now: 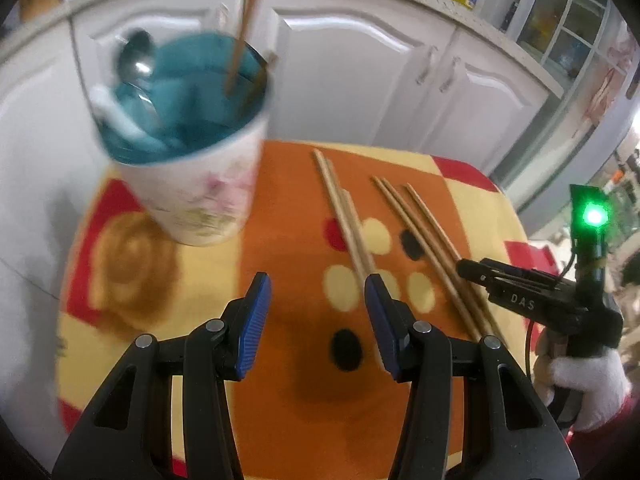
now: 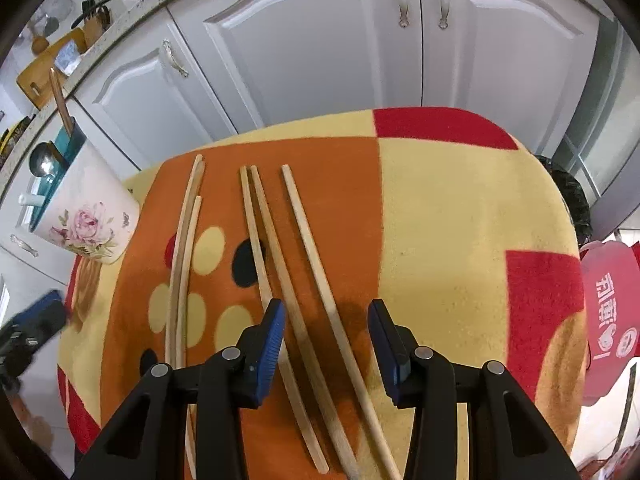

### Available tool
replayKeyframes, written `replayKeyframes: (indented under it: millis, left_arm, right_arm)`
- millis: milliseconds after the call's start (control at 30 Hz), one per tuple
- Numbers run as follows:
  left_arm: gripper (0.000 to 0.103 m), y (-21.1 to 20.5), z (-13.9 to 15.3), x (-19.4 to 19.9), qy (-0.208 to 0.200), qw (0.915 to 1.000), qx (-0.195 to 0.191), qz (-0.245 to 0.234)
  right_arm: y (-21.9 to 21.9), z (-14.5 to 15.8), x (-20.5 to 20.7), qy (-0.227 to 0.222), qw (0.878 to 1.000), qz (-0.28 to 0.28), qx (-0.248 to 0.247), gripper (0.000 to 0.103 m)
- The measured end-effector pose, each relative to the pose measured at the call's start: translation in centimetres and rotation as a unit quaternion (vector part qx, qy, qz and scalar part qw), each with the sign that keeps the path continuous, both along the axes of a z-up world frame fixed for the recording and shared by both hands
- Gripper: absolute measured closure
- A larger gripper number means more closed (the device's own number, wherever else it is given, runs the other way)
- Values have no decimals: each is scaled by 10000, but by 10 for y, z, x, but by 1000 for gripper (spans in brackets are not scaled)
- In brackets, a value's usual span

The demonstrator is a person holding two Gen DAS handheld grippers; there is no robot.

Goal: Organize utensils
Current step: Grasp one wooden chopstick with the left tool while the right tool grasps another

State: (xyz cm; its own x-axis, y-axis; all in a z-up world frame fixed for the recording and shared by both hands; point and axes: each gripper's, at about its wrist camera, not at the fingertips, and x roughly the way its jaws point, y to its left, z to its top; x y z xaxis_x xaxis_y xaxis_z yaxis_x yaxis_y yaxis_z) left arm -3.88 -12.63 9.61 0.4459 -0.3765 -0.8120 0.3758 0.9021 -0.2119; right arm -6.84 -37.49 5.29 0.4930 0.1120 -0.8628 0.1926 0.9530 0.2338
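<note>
Cabinets (image 2: 304, 48): white panelled doors, metal handles.
Countertop (image 2: 132, 12): pale, speckled.
Window (image 1: 568, 24): gridded panes, far right.

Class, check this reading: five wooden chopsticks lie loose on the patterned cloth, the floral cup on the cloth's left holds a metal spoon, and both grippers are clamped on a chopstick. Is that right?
One detail is wrong: neither gripper is clamped. The right gripper stands open above the chopsticks; the left gripper stands open above the cloth, as each wrist view shows. The floral cup and spoon are as stated.

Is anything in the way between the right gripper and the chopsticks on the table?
No, nothing visible is. The right gripper hangs open right above the chopsticks on the cloth-covered table, with only air between its fingers and them.
</note>
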Motion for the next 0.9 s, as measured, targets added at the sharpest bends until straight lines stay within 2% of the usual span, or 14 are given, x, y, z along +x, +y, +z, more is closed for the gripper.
replayKeyframes:
  millis: [67, 167, 233, 300, 367, 467, 600, 733, 800, 900]
  left_arm:
    - [56, -13, -12, 7, 160, 9998, -33, -117]
    - [69, -31, -25, 16, 371, 9988, -52, -305]
    - [73, -40, -35, 20, 492, 9981, 30, -376]
    - [82, -47, -44, 26, 568, 9974, 169, -402]
    - [84, -51, -52, 31, 653, 9968, 267, -373]
    - [85, -51, -53, 37, 562, 9978, 235, -251]
    - [85, -53, -57, 48, 714, 9971, 199, -168]
    - [85, -60, -58, 41, 488, 9971, 462, -367]
    - [95, -56, -58, 43, 511, 9972, 469, -286]
    - [98, -47, -59, 43, 643, 9971, 357, -187]
  right_arm:
    - [2, 2, -2, -28, 10000, 44, 60, 62]
    - [4, 5, -4, -20, 9999, 131, 65, 62]
    - [6, 4, -6, -12, 9999, 145, 57, 62]
    - [4, 5, -5, -30, 9999, 92, 85, 62]
    - [0, 8, -9, -41, 9999, 44, 118, 62]
    - [-1, 8, -7, -36, 9999, 31, 139, 62]
    - [3, 6, -1, 1, 9998, 62, 174, 62]
    - [7, 4, 0, 27, 9998, 128, 174, 62]
    - [6, 3, 1, 23, 9997, 150, 184, 62]
    - [4, 1, 2, -12, 9996, 147, 242, 62]
